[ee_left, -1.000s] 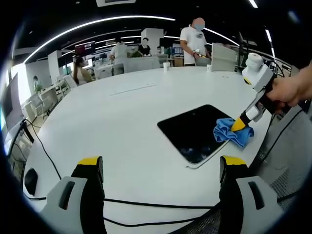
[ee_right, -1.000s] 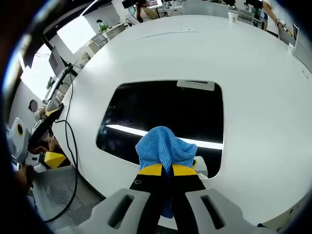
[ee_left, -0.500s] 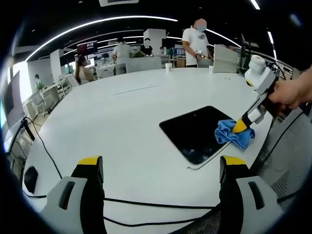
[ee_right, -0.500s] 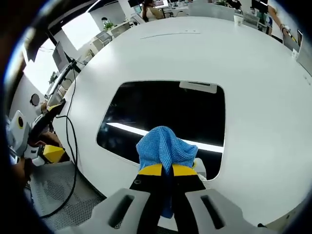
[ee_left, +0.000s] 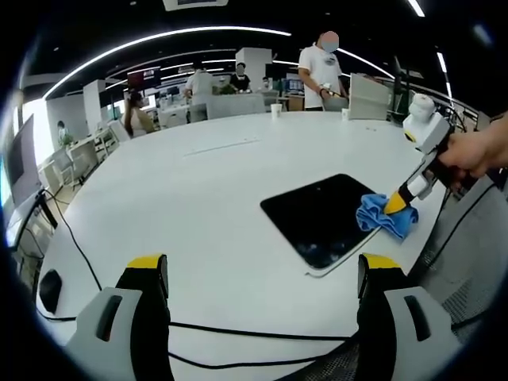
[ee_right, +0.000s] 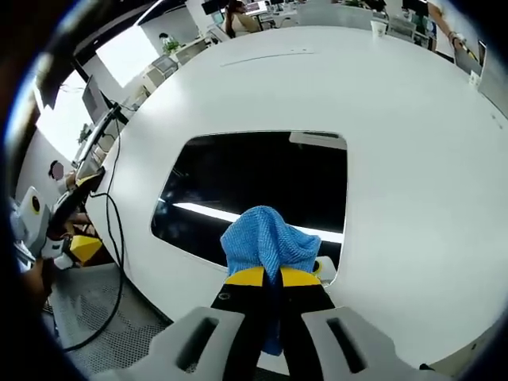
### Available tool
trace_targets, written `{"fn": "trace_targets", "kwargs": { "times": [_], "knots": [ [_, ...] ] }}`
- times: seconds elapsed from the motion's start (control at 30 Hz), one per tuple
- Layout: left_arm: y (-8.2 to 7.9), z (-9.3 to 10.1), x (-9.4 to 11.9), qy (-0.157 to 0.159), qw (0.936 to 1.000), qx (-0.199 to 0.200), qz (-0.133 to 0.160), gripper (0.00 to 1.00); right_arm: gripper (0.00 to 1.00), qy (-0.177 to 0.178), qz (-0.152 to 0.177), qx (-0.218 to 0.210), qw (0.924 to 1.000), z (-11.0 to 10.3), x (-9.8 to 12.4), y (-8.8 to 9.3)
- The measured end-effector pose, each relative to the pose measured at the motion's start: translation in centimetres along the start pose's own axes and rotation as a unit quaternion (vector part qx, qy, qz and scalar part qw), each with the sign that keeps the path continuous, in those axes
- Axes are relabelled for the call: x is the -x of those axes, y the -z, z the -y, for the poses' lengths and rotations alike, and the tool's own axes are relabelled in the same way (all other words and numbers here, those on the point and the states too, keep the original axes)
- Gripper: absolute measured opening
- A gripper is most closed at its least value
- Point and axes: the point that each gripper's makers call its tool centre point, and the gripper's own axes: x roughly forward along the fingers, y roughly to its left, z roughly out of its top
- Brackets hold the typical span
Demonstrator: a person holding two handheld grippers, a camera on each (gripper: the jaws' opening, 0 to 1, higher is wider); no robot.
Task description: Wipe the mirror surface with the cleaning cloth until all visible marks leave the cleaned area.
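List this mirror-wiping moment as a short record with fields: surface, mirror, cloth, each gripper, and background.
surface: round white table
mirror: dark rectangular mirror lying flat on the table near its edge
cloth: blue cleaning cloth bunched on the mirror's near corner
right gripper: right gripper shut on the cloth, pressing it onto the mirror
left gripper: left gripper open, holding nothing, hovering over the table edge away from the mirror
cable: black cable running along the table edge
background: open office with several people standing beyond the table
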Motion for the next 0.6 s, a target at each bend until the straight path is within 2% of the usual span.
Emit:
{"fn": "trace_targets", "kwargs": {
  "times": [0.6],
  "knots": [
    [-0.1, 0.1, 0.1, -0.001, 1.0, 0.0, 0.002, 0.99, 0.0, 0.013, -0.001, -0.016, 0.9998, 2.7, 1.0, 0.5]
  ]
}}
